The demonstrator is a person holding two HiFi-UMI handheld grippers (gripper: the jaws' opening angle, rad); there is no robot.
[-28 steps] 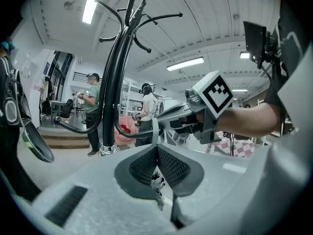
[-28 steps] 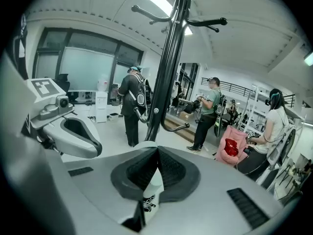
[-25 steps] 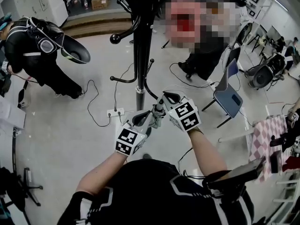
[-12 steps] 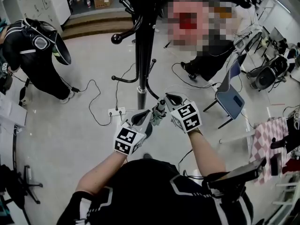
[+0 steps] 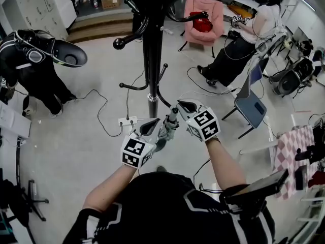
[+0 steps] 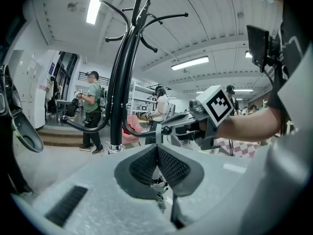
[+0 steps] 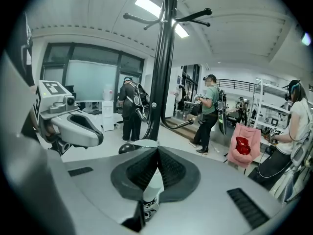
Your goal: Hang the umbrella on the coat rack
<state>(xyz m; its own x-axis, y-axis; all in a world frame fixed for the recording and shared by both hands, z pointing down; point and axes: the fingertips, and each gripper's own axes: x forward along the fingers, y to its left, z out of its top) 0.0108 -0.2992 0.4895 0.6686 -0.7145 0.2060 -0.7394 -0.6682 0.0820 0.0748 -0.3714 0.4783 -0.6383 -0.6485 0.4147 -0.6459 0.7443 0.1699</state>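
Looming just beyond the umbrella (image 5: 166, 130) stands the coat rack (image 5: 151, 60), chair (image 5: 250, 107) rightward.

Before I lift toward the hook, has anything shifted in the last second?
Only the bystander at the left has stepped further left. Nothing in the job itself moved: the left gripper and right gripper stay shut on the folded umbrella, low in front of the coat rack, and it is not hung yet.
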